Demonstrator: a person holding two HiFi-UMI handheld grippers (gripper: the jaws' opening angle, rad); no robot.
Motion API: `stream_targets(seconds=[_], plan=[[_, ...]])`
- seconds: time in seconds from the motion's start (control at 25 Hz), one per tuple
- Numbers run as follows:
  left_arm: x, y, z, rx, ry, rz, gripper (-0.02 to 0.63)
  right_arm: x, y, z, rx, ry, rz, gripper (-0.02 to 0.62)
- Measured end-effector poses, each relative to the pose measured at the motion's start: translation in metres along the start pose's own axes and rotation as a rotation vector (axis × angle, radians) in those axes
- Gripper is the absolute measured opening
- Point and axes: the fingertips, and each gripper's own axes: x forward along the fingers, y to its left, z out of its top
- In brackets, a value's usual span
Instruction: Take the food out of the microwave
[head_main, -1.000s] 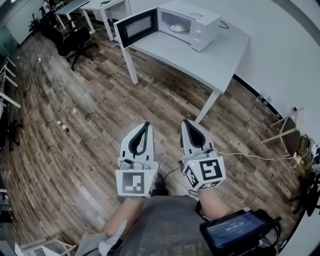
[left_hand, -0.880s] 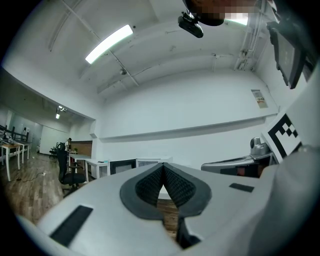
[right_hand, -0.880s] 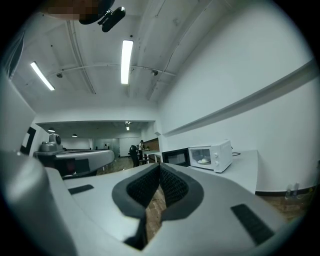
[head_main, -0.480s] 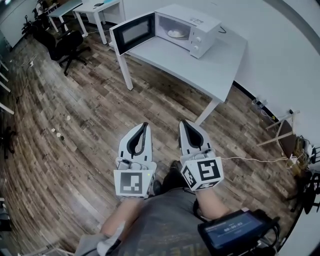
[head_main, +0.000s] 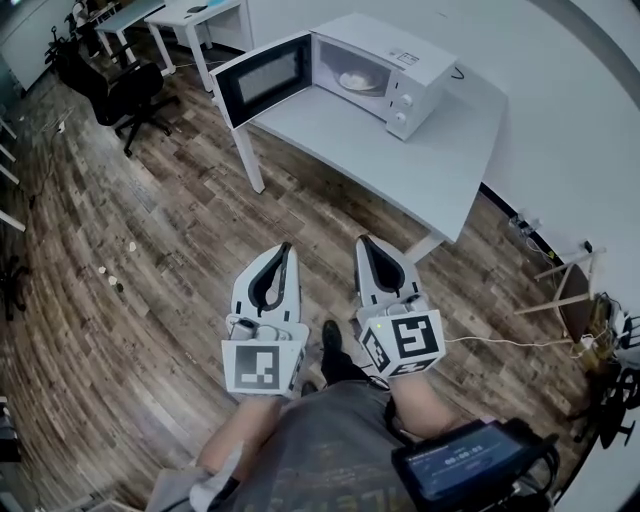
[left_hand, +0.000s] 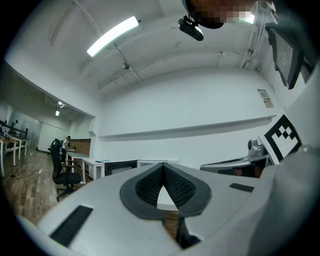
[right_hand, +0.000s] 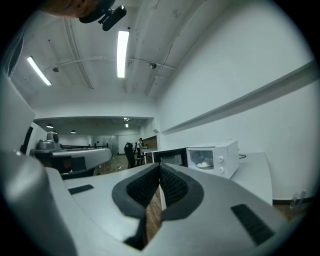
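White microwave (head_main: 400, 60) sits on the table (head_main: 420, 165), door (head_main: 262, 78) already open, food (head_main: 357, 80) inside, untouched. Left gripper (head_main: 284, 249) and right gripper (head_main: 366, 243) are both closed on nothing, well apart from it over the floor (head_main: 150, 250). Approach, grasp and pull-out all remain.

I note bright, even light from ceiling strip lamps (left_hand: 112, 36), which glare white in both gripper views. Soft shadow lies under the worktop (head_main: 400, 160). The white microwave (head_main: 390, 45) reads pale against it. All views bend strongly at the edges, with dark corners.
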Motion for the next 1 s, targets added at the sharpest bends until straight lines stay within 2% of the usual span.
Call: stream_targets(seconds=[0.44,0.68,1.0], plan=[[0.134,0.018,0.008,0.046,-0.02,0.009,0.006,0.104,-0.08,0.021,0.004,-0.028,0.033,0.006],[0.181,0.016,0.004,0.039,0.002,-0.009,0.006,0.134,-0.119,0.023,0.021,-0.029,0.009,0.006],[0.23,0.03,-0.015,0.026,0.031,-0.044,0.006,0.173,-0.145,0.008,0.032,0.001,-0.024,0.006]])
